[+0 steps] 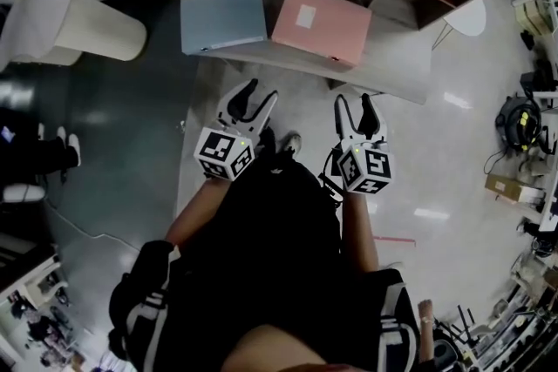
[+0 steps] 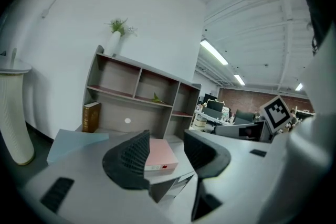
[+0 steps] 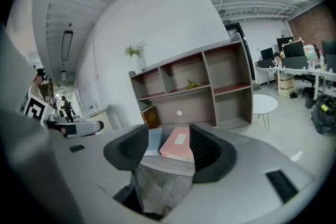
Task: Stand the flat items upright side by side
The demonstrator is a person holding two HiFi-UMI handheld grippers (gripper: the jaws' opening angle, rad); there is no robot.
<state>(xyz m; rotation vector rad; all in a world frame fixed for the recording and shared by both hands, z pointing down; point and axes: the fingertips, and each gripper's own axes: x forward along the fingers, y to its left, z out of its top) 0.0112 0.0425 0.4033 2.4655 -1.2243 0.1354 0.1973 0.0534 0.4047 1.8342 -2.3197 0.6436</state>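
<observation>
Pink box [image 1: 318, 24] and blue box [image 1: 223, 16] lie flat side by side on the desk [image 1: 394, 67]. Your left gripper [image 1: 261, 93] and right gripper [image 1: 353, 102], both spread and empty, hover short of the desk. Tip either box carelessly and it could slide off the desk's edge or topple.

No text, brand or number can be read. The pink box [image 1: 331, 35], ahead of the right gripper [image 1: 353, 100], carries a white label [image 1: 305, 16] on its top; its print is too small to make out. The strip label [image 2: 152, 168] on the box's end face, ahead of the left gripper [image 1: 264, 91], is likewise illegible. Each gripper's marker cube [image 1: 224, 154] shows square black-and-white patterns, not lettering.
</observation>
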